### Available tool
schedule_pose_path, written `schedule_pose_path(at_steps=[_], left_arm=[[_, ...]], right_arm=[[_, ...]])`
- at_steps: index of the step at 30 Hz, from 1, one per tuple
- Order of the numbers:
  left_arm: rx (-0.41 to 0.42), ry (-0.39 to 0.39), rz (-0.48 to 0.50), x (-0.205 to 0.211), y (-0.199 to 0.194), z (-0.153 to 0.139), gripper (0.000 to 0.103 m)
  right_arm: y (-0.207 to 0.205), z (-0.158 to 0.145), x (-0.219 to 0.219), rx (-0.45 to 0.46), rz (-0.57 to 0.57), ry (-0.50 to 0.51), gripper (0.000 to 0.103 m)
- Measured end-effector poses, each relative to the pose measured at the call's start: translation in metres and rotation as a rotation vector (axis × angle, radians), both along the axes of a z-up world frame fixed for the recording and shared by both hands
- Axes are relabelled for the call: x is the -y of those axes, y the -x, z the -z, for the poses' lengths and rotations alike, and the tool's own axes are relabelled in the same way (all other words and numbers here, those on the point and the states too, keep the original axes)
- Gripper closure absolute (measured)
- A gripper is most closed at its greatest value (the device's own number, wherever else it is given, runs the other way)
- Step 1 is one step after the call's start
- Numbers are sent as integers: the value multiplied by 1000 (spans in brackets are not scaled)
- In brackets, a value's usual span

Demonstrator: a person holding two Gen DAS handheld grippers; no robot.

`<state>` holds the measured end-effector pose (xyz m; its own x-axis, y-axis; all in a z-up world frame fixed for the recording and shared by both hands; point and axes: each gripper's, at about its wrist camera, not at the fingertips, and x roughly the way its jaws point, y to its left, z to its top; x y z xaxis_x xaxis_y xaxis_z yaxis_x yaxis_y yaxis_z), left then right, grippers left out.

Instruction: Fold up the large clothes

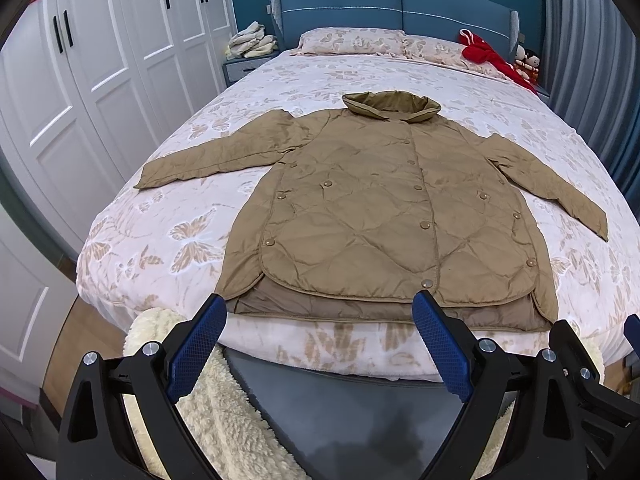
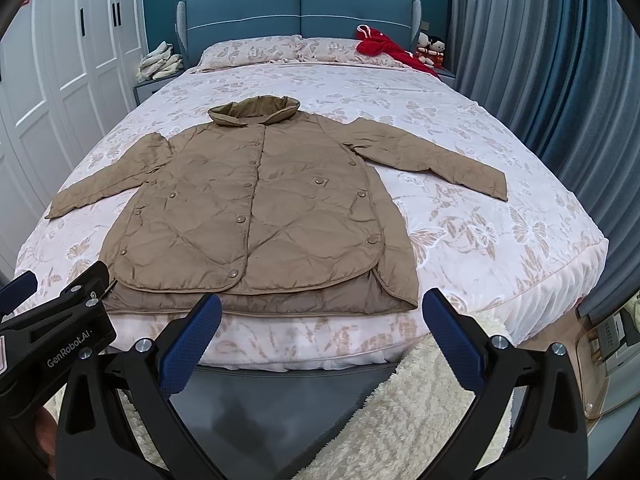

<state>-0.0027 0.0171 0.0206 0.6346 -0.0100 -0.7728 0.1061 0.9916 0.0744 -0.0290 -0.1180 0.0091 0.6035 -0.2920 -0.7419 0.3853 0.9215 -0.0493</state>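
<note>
One view alone shows the cabinet (image 2: 612, 344) beside the jacket (image 2: 256, 208).

Tan diamond-quilted coat (image 1: 384, 200) on pink butterfly-print bedspread (image 1: 168, 232); blue headboard (image 1: 396, 4), red garment (image 1: 492, 60) by far right corner, white wardrobe (image 1: 92, 60), blue-padded fingers (image 1: 440, 344).

Bed (image 1: 168, 248): tan jacket (image 1: 384, 216), pillows (image 1: 352, 40), red garment (image 1: 492, 58).

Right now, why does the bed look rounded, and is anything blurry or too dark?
Left wrist view: the fisheye lens bows the bed and wardrobe, with black corners; the coat is sharp and evenly lit. Right wrist view: same bowing, curtain curved; nothing blurred, no glare.
</note>
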Motion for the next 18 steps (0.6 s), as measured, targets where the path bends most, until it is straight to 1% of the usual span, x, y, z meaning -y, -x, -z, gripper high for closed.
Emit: schedule_pose_path(at_steps=[18], left_arm=[[1,-1,1,0,0,0,12]], right_arm=[[0,0,-2,2,0,0,5]])
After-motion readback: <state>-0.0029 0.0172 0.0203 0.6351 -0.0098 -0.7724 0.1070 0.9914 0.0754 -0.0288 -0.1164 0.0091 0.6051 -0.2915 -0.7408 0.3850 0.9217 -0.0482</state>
